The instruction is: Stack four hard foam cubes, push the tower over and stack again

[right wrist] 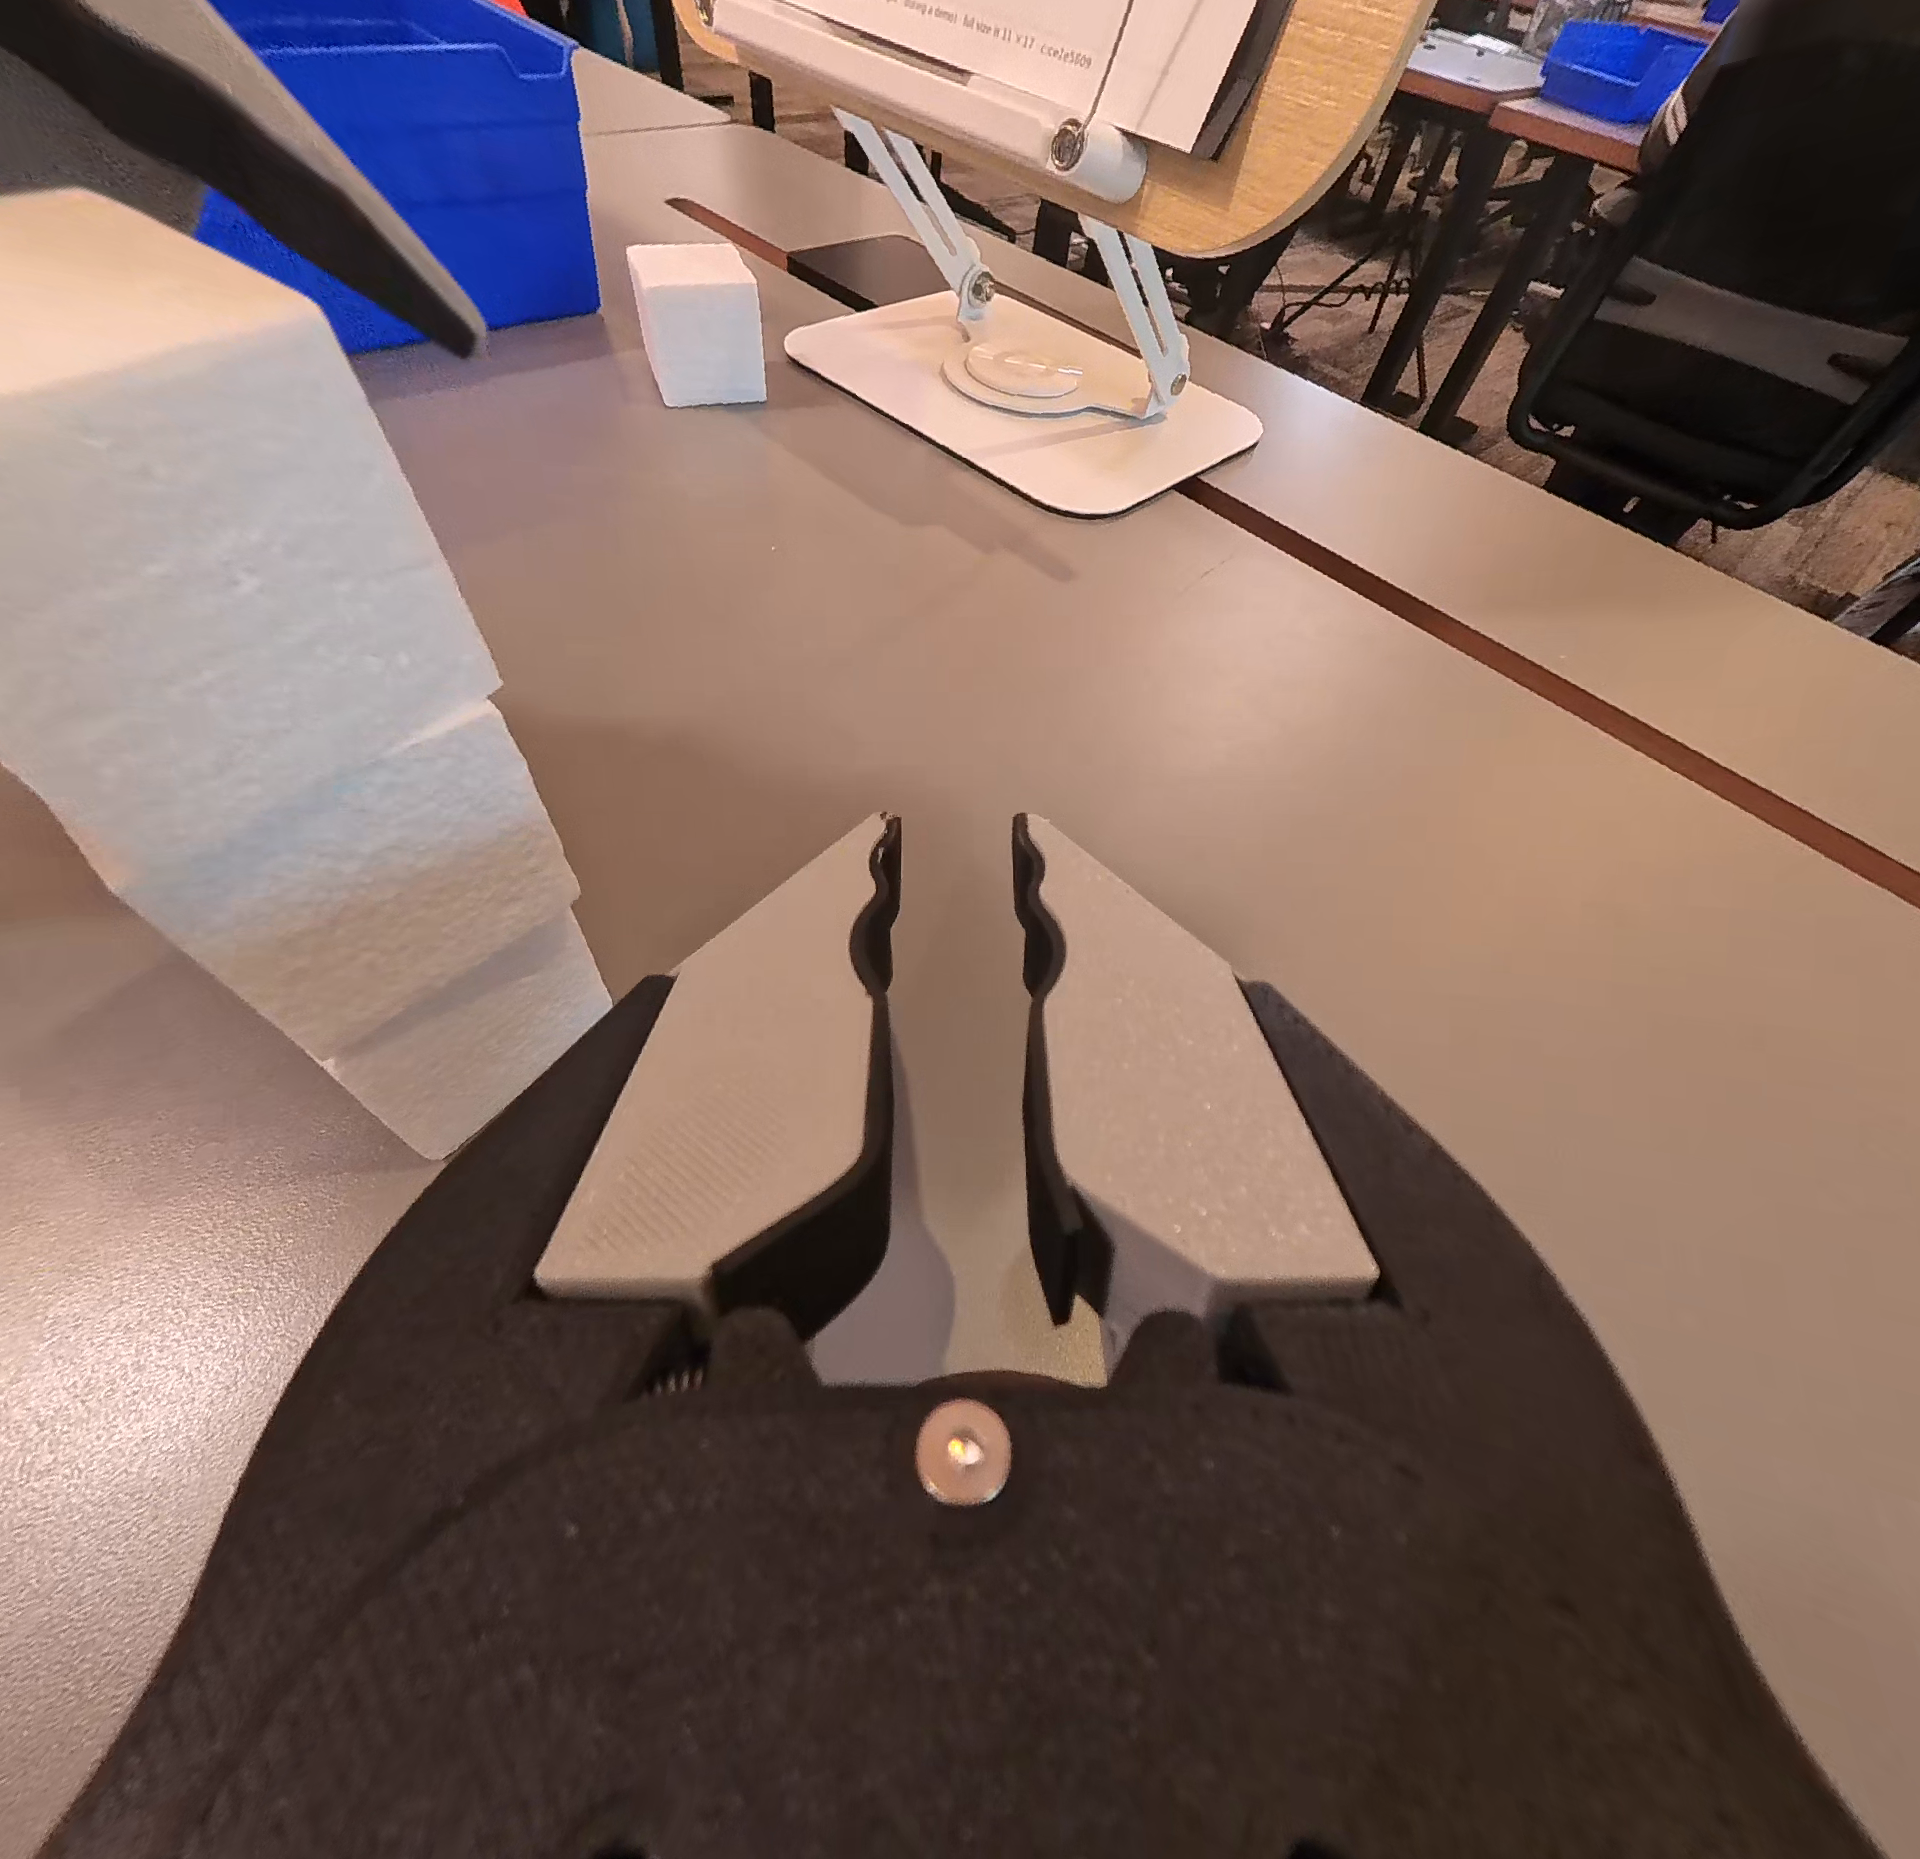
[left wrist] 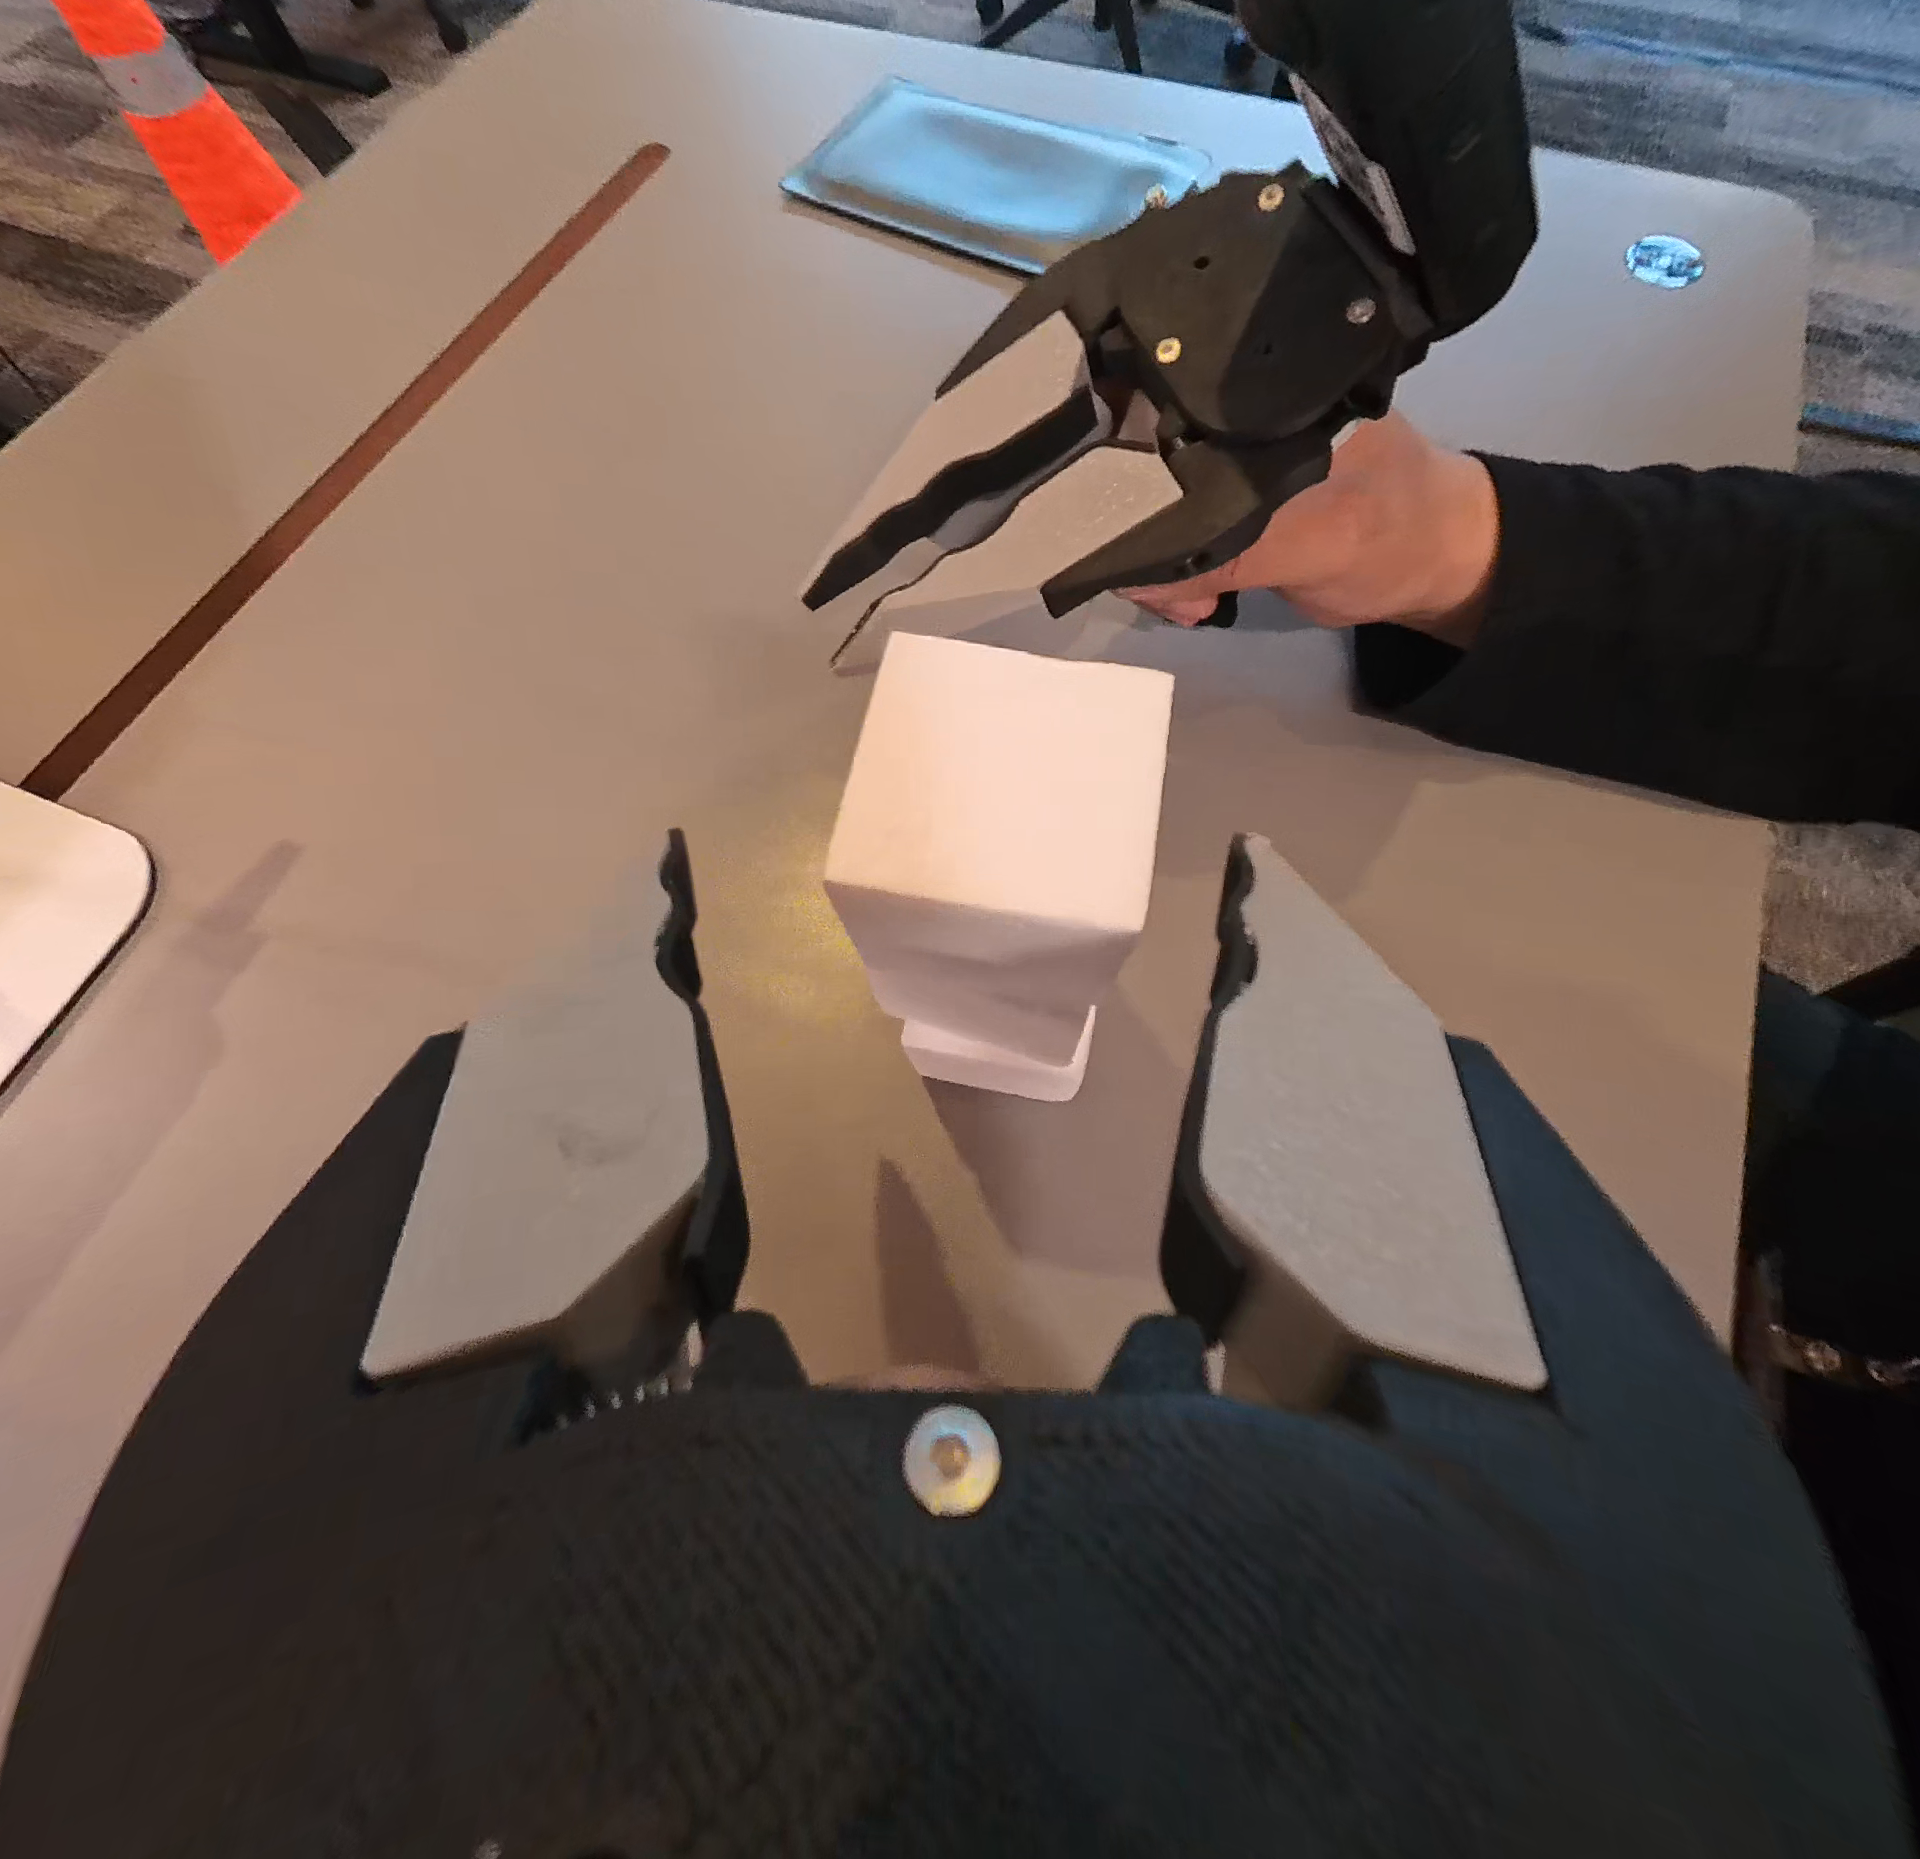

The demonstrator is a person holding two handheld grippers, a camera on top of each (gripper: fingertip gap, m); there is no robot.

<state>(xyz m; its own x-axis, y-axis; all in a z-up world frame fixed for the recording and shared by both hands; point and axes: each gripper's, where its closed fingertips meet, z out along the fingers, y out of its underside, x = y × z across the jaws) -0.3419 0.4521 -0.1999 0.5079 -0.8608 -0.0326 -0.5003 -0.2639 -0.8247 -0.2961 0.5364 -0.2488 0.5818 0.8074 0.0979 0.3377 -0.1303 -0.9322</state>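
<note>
Currently: your left tongs (left wrist: 956, 874) gape empty above the tower (left wrist: 997, 853); right tongs (right wrist: 951, 833) slightly parted, empty; spare cube (right wrist: 701, 323) awaits stacking.

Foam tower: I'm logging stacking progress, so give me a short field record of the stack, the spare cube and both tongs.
stack: three white foam cubes stacked, slightly offset, standing on grey table
spare cube: one foam cube alone beside white stand base
left tongs: open, empty, above the stack
right tongs: narrowly open, empty, beside the stack
cubes left to place: one
</note>
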